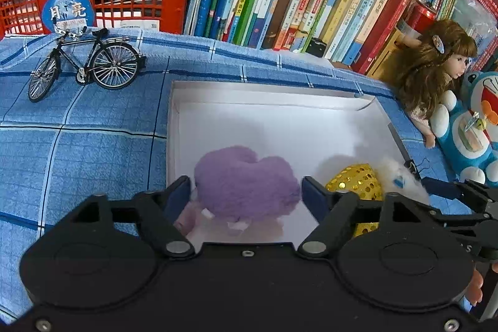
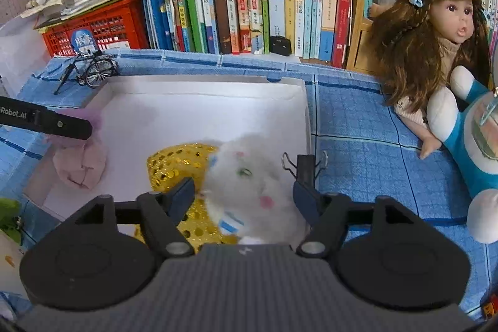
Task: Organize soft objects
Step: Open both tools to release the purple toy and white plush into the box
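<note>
The left gripper (image 1: 246,192) hangs over the near left part of the white box (image 1: 267,95), its jaws spread wide on either side of a purple plush (image 1: 246,185); the blue pads (image 1: 314,192) sit just beside the toy's flanks, and whether they press it I cannot tell. A pale pink soft piece (image 2: 81,167) lies under the purple one, against the box's left wall. The right gripper (image 2: 244,195) is over the box's near right corner, jaws equally wide, with a fluffy white plush (image 2: 252,185) (blurred, with pink cheeks and a blue tag) between them; no firm grip shows. A gold sequined cushion (image 2: 174,167) lies on the box floor touching the white plush's left side. A black binder clip (image 2: 305,167) is clamped on the box's right wall. The box rests on a blue checked cloth (image 1: 93,151), with a model bicycle (image 1: 87,64) near the cloth's far left corner and a long-haired doll (image 2: 435,42) and blue cat plush (image 2: 476,145) along its right edge.
</note>
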{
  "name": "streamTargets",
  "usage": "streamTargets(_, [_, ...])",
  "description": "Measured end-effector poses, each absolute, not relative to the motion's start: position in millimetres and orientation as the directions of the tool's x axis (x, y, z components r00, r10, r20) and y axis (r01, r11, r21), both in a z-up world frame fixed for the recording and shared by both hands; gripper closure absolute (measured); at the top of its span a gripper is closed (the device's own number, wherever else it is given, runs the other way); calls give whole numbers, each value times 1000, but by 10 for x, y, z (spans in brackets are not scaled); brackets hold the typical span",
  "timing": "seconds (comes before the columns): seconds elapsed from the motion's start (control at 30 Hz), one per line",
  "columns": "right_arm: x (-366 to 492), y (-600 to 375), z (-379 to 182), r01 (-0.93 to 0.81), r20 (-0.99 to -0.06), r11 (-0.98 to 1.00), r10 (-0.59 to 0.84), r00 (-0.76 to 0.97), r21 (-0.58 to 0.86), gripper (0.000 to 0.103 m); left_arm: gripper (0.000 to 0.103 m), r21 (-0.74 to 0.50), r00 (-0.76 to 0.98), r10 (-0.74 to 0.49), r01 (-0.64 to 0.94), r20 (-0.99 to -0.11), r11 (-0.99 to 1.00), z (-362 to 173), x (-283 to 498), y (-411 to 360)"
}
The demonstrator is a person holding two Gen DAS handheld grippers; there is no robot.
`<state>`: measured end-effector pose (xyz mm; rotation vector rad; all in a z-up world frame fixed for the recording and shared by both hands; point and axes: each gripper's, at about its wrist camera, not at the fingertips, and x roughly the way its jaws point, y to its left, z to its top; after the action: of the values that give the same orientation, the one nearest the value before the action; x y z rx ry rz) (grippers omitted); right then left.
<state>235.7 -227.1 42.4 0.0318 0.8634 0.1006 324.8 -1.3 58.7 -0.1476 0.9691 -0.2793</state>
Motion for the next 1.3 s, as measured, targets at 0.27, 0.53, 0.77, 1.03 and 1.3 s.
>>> streamTargets(0.27, [2267,-2224,563,-81,-737,994,109,667,74,18,17,-276,542,-311,146,-781,950,681,3154,25])
streamTargets(0.53, [2057,-2164,746,-100,-702,993,120,702,69,17,16,-243,589,-298,173,-752,955,881,2884,45])
streamTargets(0.77, [1803,-2117,930,-116,-663,992,125,738,58,16,16,-228,623,-306,204,-720,952,1070,2544,84])
streamTargets(1.03, [1409,-2093,1141,-136,-602,989,138,787,49,16,16,-206,668,-340,274,-662,939,1260,2033,72])
streamTargets(1.3, [999,-2154,1252,-139,-538,989,145,830,51,14,15,-203,700,-391,339,-598,919,1381,1472,53])
